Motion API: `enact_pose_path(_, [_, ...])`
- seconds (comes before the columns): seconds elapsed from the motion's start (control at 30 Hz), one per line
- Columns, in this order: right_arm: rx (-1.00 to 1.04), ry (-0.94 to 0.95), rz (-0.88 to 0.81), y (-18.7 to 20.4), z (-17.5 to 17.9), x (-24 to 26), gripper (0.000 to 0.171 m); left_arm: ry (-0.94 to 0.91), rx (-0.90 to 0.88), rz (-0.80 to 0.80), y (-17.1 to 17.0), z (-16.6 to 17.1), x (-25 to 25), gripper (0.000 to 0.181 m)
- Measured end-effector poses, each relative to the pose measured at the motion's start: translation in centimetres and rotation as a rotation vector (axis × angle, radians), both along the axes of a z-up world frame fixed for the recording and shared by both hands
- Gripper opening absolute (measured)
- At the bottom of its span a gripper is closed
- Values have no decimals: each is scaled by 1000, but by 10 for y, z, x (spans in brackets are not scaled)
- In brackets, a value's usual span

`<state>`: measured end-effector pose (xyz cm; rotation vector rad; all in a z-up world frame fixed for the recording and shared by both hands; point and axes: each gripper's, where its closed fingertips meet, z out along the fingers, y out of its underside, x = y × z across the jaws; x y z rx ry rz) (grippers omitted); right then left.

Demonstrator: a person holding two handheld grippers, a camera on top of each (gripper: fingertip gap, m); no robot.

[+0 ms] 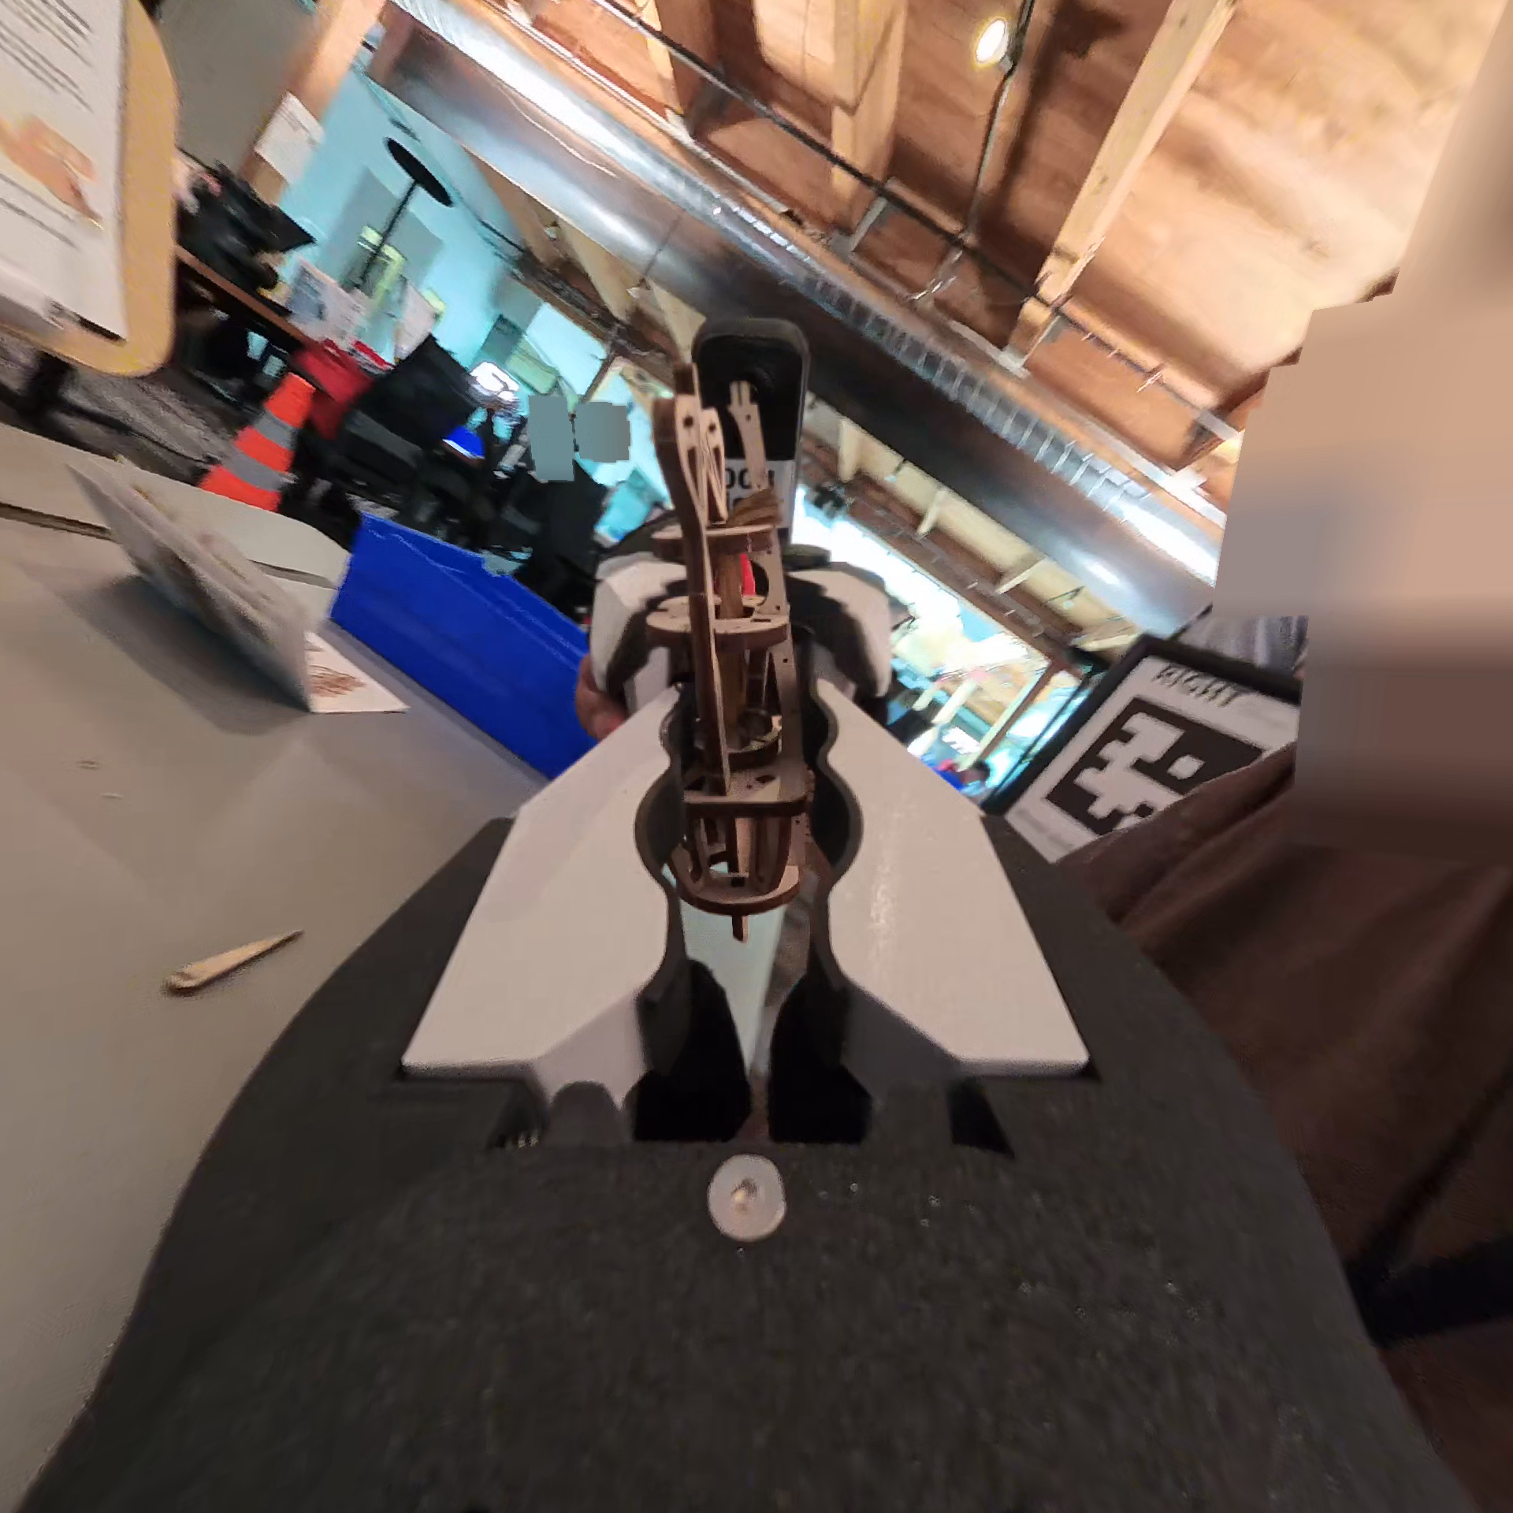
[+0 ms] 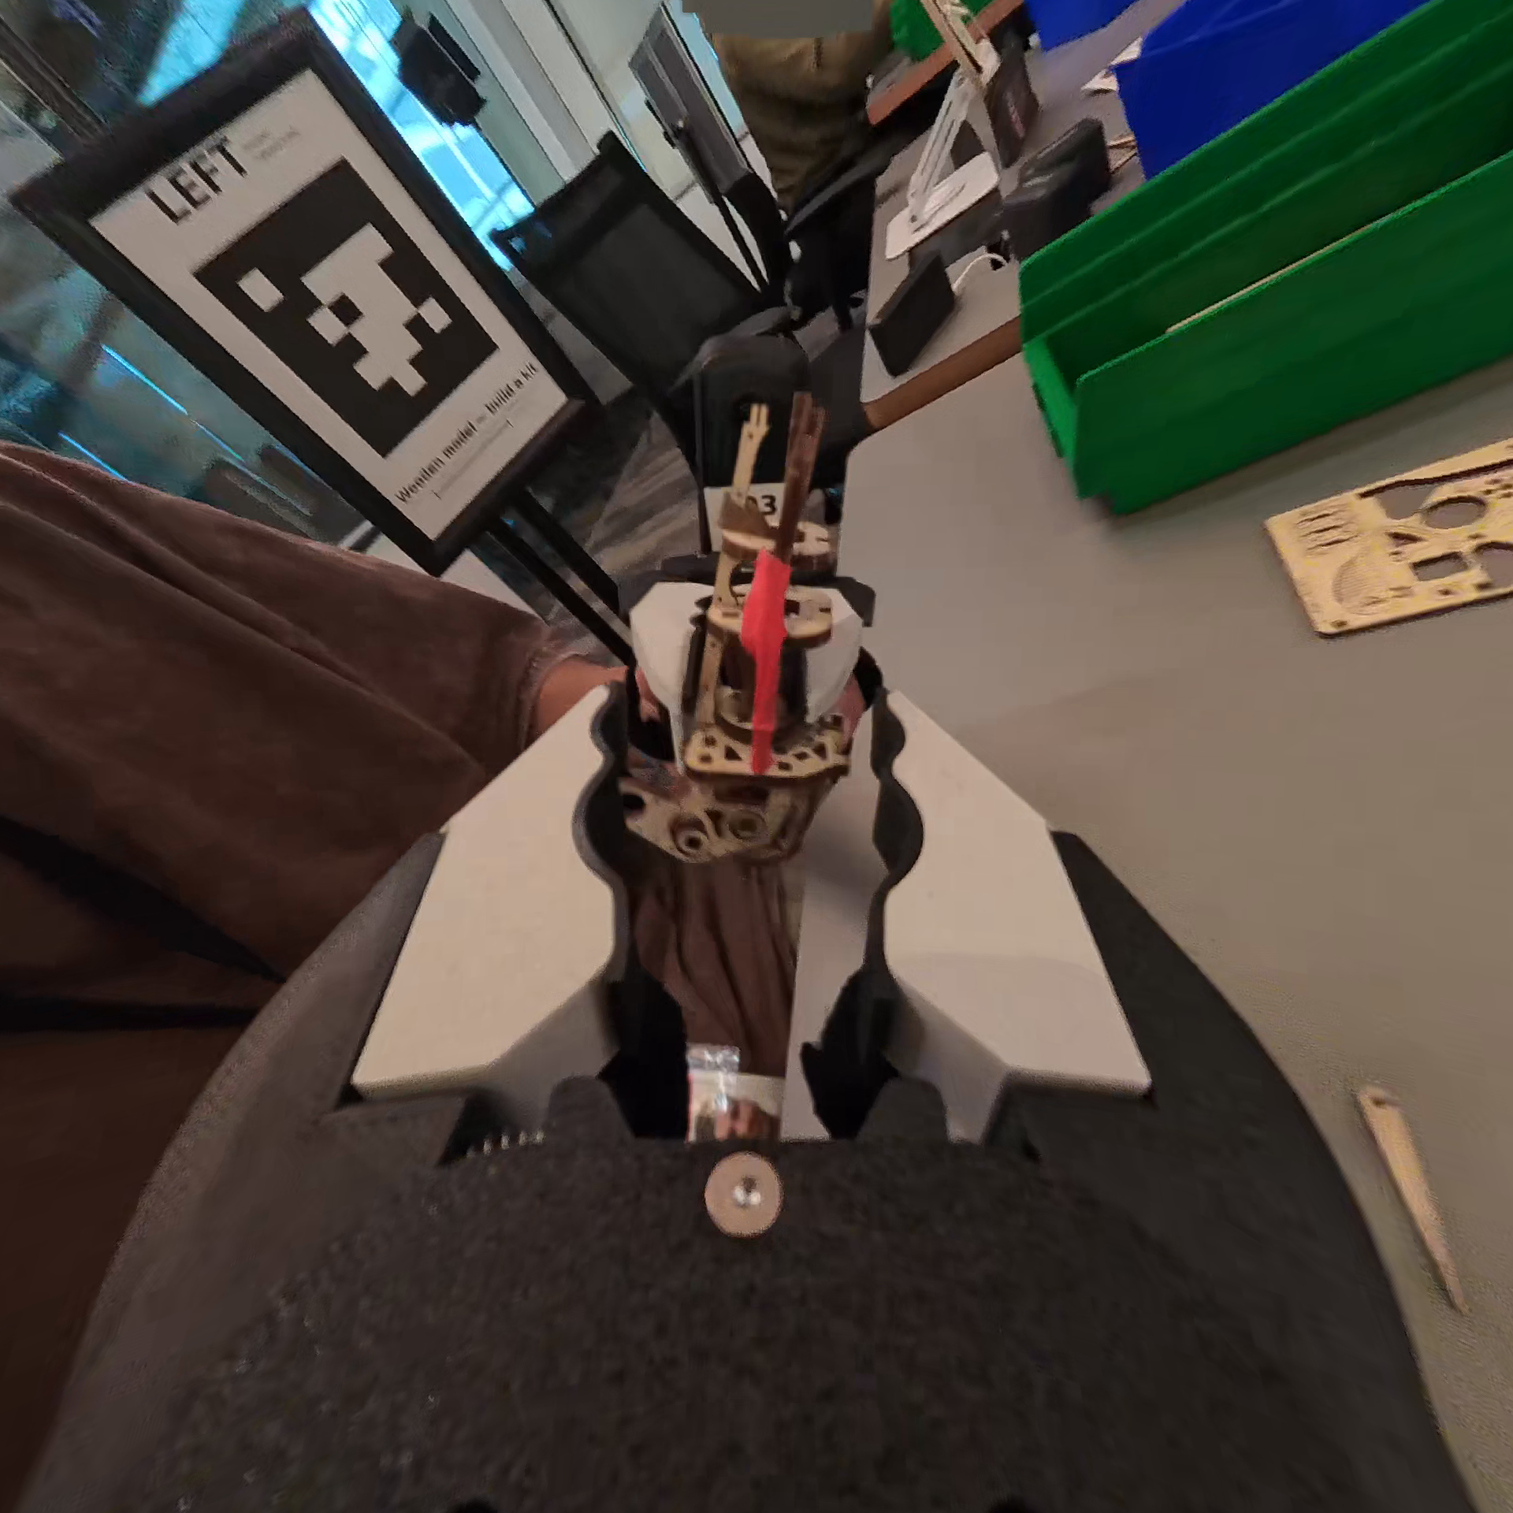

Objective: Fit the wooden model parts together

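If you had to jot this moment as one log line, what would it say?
left gripper: shut on wooden model | right gripper: gripping its other end | model held above table | loose strip untouched

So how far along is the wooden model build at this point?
Well along, it seems: the wooden model already has several discs and long ribs slotted together, with a red strip on it. In hand: the left gripper and right gripper both close on it, held above the grey table. Left: a loose wooden sliver and a part-punched wooden sheet suggest pieces remain.
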<state>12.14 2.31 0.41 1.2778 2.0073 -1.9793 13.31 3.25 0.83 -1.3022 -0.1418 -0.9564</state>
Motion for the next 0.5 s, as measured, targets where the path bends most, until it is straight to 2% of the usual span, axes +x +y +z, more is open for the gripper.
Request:
enact_pose_path(0.17, [-72,23,-55,-7,-2,-14,33,114,-38,70,6,-7,0,22])
enact_pose_path(0.27, [-120,24,-56,-9,-3,-15,26,117,-47,70,7,-9,2,23])
enact_pose_path(0.5, [76,73,-123,-5,-12,-18,17,130,-133,101,10,-21,-4,27])
